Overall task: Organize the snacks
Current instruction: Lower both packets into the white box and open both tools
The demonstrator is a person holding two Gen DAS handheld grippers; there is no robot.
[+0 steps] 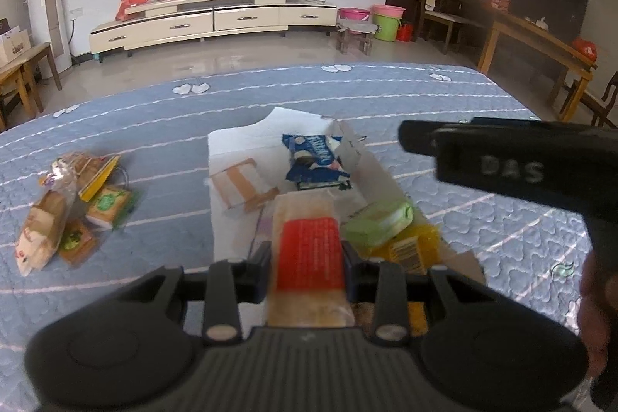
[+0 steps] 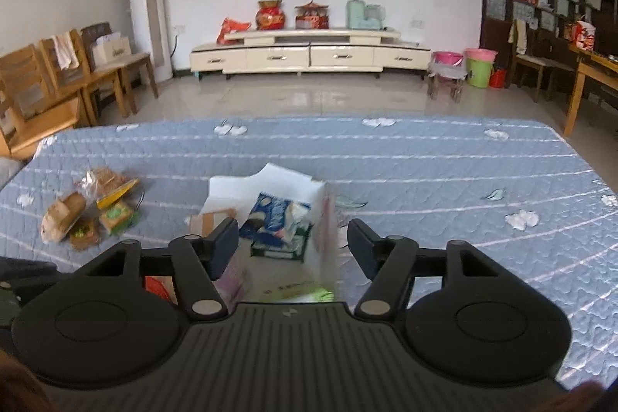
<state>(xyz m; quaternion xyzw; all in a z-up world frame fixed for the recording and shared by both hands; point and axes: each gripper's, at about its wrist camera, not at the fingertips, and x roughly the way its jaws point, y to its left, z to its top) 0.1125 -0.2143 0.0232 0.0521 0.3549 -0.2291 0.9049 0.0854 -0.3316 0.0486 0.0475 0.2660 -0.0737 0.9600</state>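
Observation:
An open white cardboard box (image 1: 235,141) lies on the blue quilt. In it are a blue cookie packet (image 1: 314,157), a green packet (image 1: 380,222) and a yellow packet (image 1: 409,250). My left gripper (image 1: 307,257) is shut on a clear-wrapped snack bar with a red label (image 1: 309,253), held over the near end of the box. In the right wrist view my right gripper (image 2: 293,246) stands open over the same box (image 2: 231,188). The box's blurred right wall (image 2: 324,230) and the blue packet (image 2: 276,215) show between its fingers, and neither pad touches them. Loose snacks (image 1: 73,195) lie to the left.
The loose snack pile (image 2: 89,211) sits left of the box on the quilt (image 2: 425,180). The right gripper's black body (image 1: 502,161) crosses the right side of the left wrist view. Beyond the quilt are a cream cabinet (image 2: 309,55), wooden chairs (image 2: 58,76) and a wooden table (image 1: 540,45).

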